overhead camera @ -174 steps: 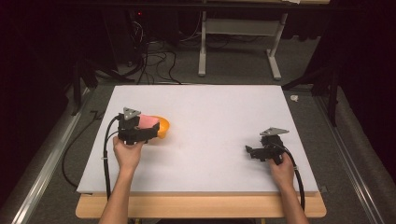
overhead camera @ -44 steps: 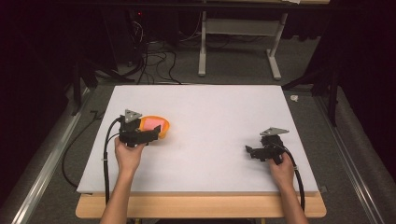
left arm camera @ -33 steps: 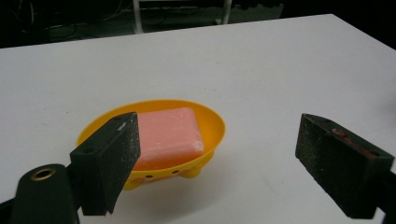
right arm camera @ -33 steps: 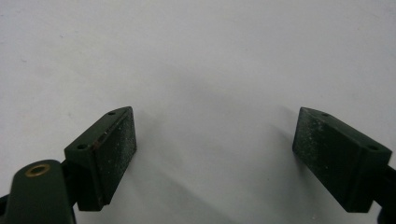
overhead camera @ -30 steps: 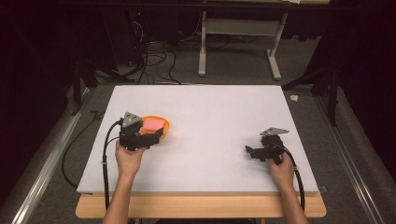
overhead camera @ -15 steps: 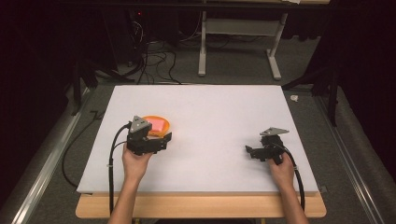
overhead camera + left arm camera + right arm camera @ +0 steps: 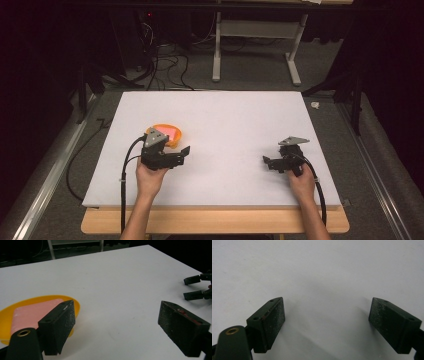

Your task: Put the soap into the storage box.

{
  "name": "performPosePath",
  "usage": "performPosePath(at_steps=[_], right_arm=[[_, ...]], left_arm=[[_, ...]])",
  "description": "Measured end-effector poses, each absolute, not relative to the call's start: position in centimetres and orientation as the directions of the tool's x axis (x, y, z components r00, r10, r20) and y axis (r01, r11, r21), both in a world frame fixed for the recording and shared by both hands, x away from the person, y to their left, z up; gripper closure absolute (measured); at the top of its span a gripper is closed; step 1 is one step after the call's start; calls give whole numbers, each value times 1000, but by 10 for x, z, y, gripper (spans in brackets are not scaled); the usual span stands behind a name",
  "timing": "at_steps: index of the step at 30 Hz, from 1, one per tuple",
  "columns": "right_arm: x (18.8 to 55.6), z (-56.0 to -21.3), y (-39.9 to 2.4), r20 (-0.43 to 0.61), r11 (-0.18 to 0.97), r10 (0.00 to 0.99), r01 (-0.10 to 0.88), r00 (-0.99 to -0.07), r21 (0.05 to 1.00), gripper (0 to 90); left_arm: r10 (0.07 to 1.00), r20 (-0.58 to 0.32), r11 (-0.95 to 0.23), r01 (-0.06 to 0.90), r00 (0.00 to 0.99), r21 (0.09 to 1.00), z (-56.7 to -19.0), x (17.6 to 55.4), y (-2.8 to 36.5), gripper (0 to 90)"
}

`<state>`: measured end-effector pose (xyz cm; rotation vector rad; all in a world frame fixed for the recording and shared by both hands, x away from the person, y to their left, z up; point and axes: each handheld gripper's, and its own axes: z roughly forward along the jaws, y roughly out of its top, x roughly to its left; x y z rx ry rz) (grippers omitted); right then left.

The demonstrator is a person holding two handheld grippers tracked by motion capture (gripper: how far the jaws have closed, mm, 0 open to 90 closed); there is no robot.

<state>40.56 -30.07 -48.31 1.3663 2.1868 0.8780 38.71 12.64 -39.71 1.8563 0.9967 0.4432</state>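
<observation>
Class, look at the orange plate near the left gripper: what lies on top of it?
A flat pink slab lies on the orange plate, covering most of it. The left gripper, jaws open, hides the plate's near edge, and whatever is under the slab cannot be seen.

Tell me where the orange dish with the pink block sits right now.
In the high view the orange dish sits on the left half of the white table, partly hidden behind the left hand-held gripper, far from the right hand-held gripper.
</observation>
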Motion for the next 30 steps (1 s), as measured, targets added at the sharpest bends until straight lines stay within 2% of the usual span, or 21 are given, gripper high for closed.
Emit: performPosePath(at_steps=[30], right_arm=[[406,-483,-301,-17,322,901,640,-434,698,142]], left_arm=[[744,-110,-273,451,659,850,-417,385,97,151]])
